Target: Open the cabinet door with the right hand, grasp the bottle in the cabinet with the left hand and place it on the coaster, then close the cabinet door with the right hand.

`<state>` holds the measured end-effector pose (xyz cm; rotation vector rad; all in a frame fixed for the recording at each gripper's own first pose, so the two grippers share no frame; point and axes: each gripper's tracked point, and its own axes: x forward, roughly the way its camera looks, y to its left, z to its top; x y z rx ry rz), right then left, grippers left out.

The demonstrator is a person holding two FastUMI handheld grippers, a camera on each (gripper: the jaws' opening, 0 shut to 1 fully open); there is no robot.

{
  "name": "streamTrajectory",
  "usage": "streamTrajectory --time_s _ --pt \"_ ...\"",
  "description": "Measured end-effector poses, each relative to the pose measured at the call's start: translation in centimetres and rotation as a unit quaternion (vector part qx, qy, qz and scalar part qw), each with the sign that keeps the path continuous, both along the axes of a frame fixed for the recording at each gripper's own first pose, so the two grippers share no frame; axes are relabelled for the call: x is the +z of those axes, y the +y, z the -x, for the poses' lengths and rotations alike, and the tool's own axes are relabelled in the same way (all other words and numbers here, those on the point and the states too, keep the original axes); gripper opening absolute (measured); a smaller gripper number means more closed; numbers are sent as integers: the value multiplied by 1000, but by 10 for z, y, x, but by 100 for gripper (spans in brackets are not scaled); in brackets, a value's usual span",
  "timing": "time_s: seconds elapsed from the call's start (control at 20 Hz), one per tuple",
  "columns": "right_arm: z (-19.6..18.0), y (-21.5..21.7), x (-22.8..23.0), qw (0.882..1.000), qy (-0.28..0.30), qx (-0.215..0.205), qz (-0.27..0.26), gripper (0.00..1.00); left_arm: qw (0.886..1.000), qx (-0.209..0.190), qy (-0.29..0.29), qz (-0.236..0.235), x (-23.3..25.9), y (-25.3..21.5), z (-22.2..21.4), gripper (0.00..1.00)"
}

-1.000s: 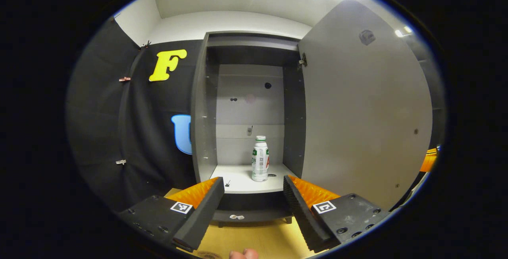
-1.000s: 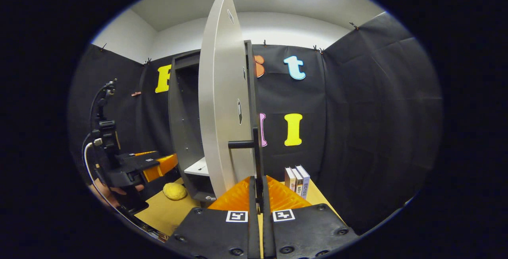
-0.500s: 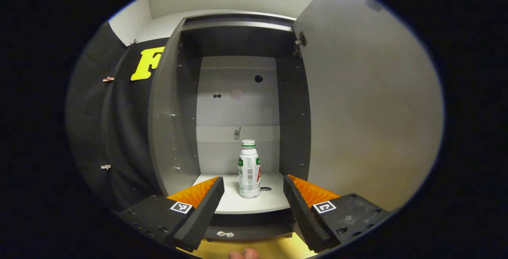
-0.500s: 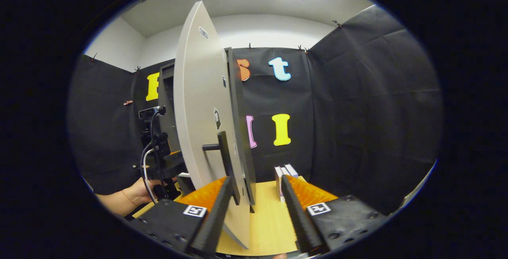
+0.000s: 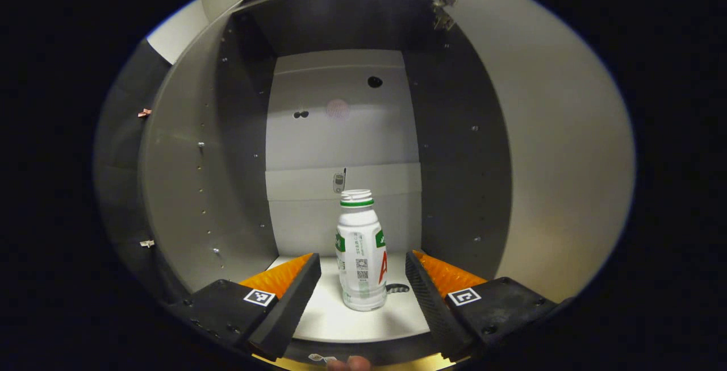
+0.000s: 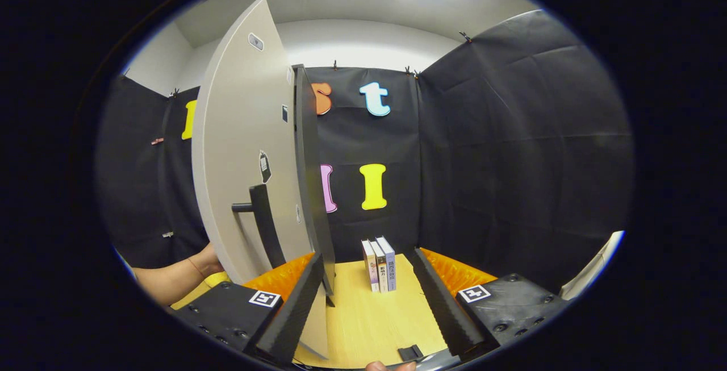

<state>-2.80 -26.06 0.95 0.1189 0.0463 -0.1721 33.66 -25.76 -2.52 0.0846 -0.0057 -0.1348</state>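
Note:
A white bottle (image 5: 361, 263) with a green collar and no cap stands upright on the pale shelf (image 5: 363, 322) inside the grey cabinet (image 5: 187, 178). My left gripper (image 5: 362, 288) is open, its fingers reaching onto the shelf on either side of the bottle without touching it. The cabinet door (image 6: 241, 149) stands wide open, its dark bar handle (image 6: 264, 223) facing me in the right gripper view. My right gripper (image 6: 368, 294) is open, off the handle, just right of the door's edge.
The open door (image 5: 562, 149) forms a wall close on the right of the left gripper. Three books (image 6: 379, 265) stand upright on the wooden table (image 6: 369, 320) against the black cloth. A person's forearm (image 6: 170, 274) reaches behind the door.
My left gripper has pushed forward into the cabinet until its fingers flank the bottle. My right gripper has let go of the door handle, opened and drifted right of the door.

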Motion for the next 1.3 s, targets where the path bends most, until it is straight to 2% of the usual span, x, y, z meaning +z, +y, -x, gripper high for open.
streamTrajectory --time_s 0.25,0.5,0.6,0.65,0.8,0.95,1.3 --pt "-15 -10 -3 1000 6 -7 8 97 1000 19 4 -10 -14 -1 -39 96" --pt "-25 -18 -9 1000 14 -14 15 98 999 32 18 9 -26 -3 -60 98" --pt "-28 -21 -12 1000 18 -15 17 98 1000 23 19 6 -26 -6 -62 96" --pt "-28 -22 -13 1000 19 -16 17 98 1000 13 21 2 -27 -7 -65 81" --pt "-29 -20 -13 1000 17 -16 19 98 1000 9 17 -19 -23 -4 -62 77" --pt "-31 -18 -14 1000 16 -16 22 98 1000 2 13 -17 -12 -5 -47 76" --pt "-18 -2 -3 999 -12 -28 14 98 1000 -16 13 11 3 25 41 76"
